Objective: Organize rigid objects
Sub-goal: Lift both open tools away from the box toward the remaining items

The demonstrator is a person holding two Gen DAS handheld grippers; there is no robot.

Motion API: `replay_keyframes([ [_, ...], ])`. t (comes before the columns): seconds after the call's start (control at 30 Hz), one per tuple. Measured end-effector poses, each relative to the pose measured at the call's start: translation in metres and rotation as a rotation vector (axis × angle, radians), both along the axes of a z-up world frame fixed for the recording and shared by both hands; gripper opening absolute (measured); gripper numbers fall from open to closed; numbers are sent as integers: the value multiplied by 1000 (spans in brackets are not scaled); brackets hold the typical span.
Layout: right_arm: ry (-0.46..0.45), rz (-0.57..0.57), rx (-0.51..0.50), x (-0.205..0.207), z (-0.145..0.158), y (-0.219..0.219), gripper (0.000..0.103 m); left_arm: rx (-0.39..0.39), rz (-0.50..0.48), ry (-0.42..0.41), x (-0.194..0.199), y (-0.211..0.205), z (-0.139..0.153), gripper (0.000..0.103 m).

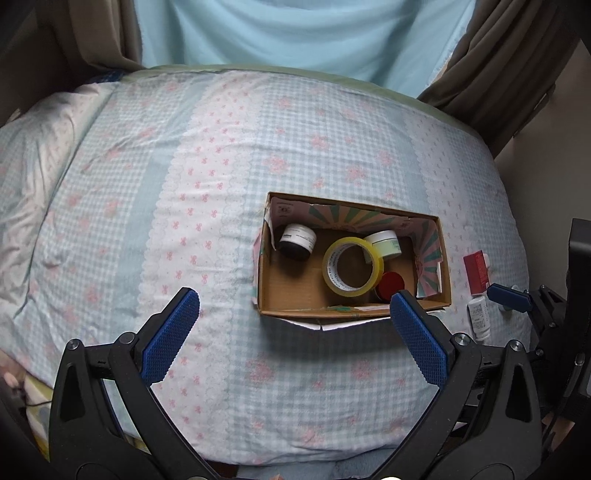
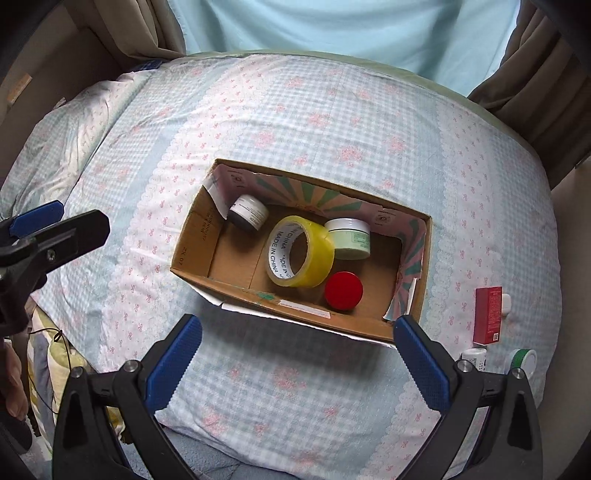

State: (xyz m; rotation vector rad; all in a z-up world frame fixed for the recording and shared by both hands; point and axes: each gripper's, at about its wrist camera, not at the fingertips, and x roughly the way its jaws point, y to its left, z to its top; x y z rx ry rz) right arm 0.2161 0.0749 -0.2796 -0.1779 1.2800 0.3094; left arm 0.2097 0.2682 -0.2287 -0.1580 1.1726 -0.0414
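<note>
An open cardboard box lies on the bed. Inside it are a yellow tape roll, a black-and-white jar, a pale green jar and a red-lidded jar. Right of the box lie a red carton, a small white bottle and a green-and-white tape roll. My left gripper is open and empty above the bed, near the box's front. My right gripper is open and empty, just in front of the box.
The bed has a blue checked cover with pink flowers. Brown curtains hang at the far right, a pale blue sheet behind. The other gripper shows at the view edges.
</note>
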Motion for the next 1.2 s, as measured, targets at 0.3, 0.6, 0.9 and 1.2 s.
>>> replay_keyframes([
  [0.3, -66, -77, 2, -47, 35, 0, 103, -11, -6, -29, -45, 12, 19, 103],
  [0.6, -143, -197, 47, -88, 67, -56, 103, -7, -63, -66, -66, -34, 41, 103],
  [0.9, -169, -289, 45, -110, 71, -170, 103, -47, -105, -71, -77, -148, 46, 103],
  [1.2, -153, -318, 19, -102, 54, -310, 103, -11, -117, -52, -76, -294, 26, 103],
])
